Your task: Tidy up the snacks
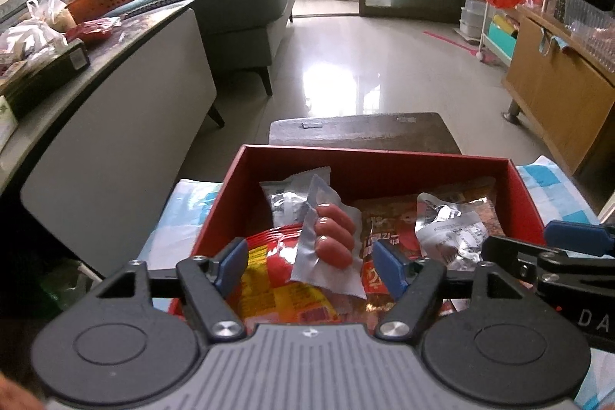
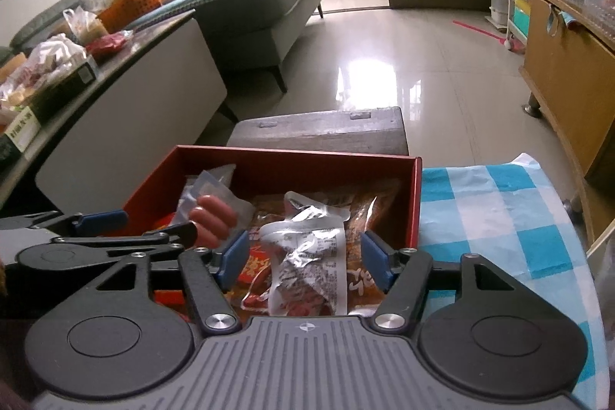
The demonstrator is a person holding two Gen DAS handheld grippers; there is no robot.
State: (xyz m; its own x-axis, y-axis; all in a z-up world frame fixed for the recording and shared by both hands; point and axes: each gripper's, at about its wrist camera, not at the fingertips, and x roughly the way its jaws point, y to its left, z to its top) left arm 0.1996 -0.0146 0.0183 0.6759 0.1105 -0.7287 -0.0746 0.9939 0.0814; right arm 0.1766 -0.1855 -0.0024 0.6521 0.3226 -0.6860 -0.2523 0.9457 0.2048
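A red box (image 1: 365, 156) sits on a blue-and-white checked cloth (image 2: 499, 210) and holds several snack packs. A clear pack of small sausages (image 1: 334, 237) leans on a red-and-yellow bag (image 1: 276, 279). My left gripper (image 1: 311, 266) hovers open over it, both blue pads apart from the pack. A crumpled silver packet (image 2: 307, 256) lies on brown-red bags inside the same box (image 2: 300, 154). My right gripper (image 2: 305, 258) straddles it, open, with a gap at each pad. The right gripper's fingers (image 1: 576, 235) show at the right edge, and the left gripper's fingers (image 2: 100, 219) at the left edge.
A dark wooden stool (image 1: 365, 129) stands just behind the box. A low table (image 1: 115, 102) crowded with bags and an orange basket is on the left. A wooden cabinet (image 1: 557, 95) is on the right, with glossy tiled floor between them.
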